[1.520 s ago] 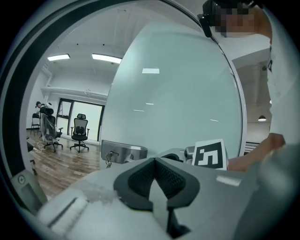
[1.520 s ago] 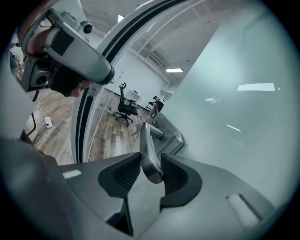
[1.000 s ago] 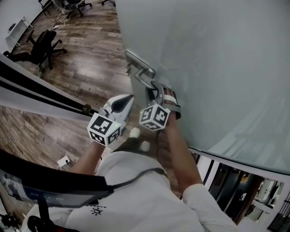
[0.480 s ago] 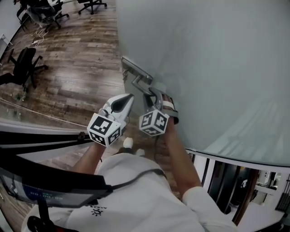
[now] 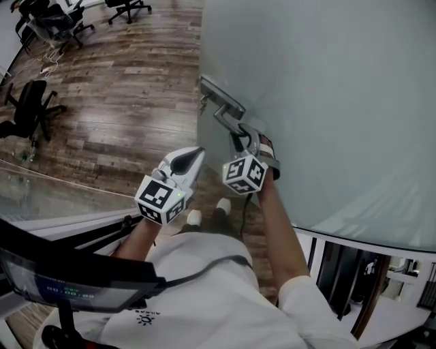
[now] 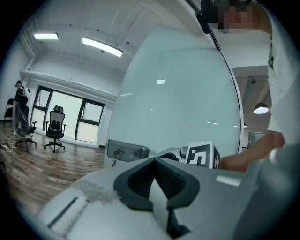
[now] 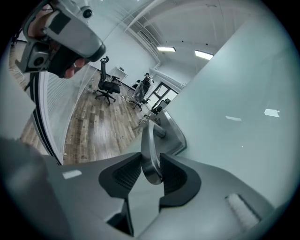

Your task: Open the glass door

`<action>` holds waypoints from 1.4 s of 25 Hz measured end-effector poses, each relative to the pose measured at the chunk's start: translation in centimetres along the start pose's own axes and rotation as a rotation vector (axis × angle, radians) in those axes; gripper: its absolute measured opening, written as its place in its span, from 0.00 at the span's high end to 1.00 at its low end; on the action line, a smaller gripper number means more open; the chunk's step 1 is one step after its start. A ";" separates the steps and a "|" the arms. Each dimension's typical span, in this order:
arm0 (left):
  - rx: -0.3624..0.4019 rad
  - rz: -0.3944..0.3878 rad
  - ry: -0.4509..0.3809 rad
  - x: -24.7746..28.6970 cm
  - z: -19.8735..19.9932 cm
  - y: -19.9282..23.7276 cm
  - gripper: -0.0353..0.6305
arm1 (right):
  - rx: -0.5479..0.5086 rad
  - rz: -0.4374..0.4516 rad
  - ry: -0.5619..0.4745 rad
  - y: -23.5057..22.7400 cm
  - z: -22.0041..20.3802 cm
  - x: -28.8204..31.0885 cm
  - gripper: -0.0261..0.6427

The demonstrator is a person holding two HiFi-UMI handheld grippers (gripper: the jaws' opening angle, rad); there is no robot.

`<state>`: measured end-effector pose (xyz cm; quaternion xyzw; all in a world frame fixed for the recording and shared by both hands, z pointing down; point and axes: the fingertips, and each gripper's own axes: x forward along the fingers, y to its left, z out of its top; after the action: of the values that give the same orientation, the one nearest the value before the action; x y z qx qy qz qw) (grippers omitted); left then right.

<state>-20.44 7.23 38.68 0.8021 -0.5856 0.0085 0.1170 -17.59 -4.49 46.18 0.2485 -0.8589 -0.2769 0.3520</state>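
Two grippers: right gripper (image 7: 151, 174) is clamping the lever handle (image 7: 148, 147) of the glass door (image 5: 327, 102), centre frame; left gripper (image 6: 155, 162) is hanging lower left, jaws pressed together, empty.

A dark wood-plank floor (image 5: 122, 88) runs through an open office. A black swivel chair (image 5: 30, 109) stands at the far left, with more chairs (image 5: 129, 8) beyond it and cables (image 5: 49, 65) trailing across the boards. Strip lights (image 6: 102, 47) glow on the white ceiling (image 6: 75, 21) above dark-framed windows (image 6: 65, 119).
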 end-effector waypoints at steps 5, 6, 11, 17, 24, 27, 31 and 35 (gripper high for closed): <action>-0.020 0.037 0.010 0.9 -1.0 1.6 0.94 | 0.019 -0.013 0.004 -1.4 -0.9 1.7 0.77; -0.023 0.047 0.010 1.1 -1.4 2.0 0.94 | 0.021 -0.015 0.006 -1.4 -1.2 2.1 0.77; -0.020 0.086 0.016 4.2 -1.7 3.5 0.94 | 0.050 -0.040 0.020 -2.8 -2.6 3.9 0.77; -0.014 0.087 0.023 10.0 -0.6 2.9 0.94 | 0.070 -0.037 0.009 -5.6 -4.6 5.6 0.77; 0.024 0.083 0.043 16.4 -0.5 1.2 0.94 | 0.098 -0.039 0.010 -8.1 -7.3 7.9 0.78; 0.021 0.088 0.045 18.1 -0.5 0.6 0.94 | 0.111 -0.063 0.018 -9.3 -8.2 8.7 0.78; 0.035 0.099 0.045 18.2 -0.5 -0.1 0.94 | 0.134 -0.097 0.029 -10.2 -8.6 8.8 0.78; 0.060 0.103 0.062 21.2 -0.6 0.1 0.94 | 0.158 -0.114 0.036 -12.5 -10.5 10.6 0.78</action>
<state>-13.78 -12.58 42.46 0.7733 -0.6217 0.0569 0.1104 -13.59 -23.30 49.27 0.3288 -0.8562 -0.2231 0.3302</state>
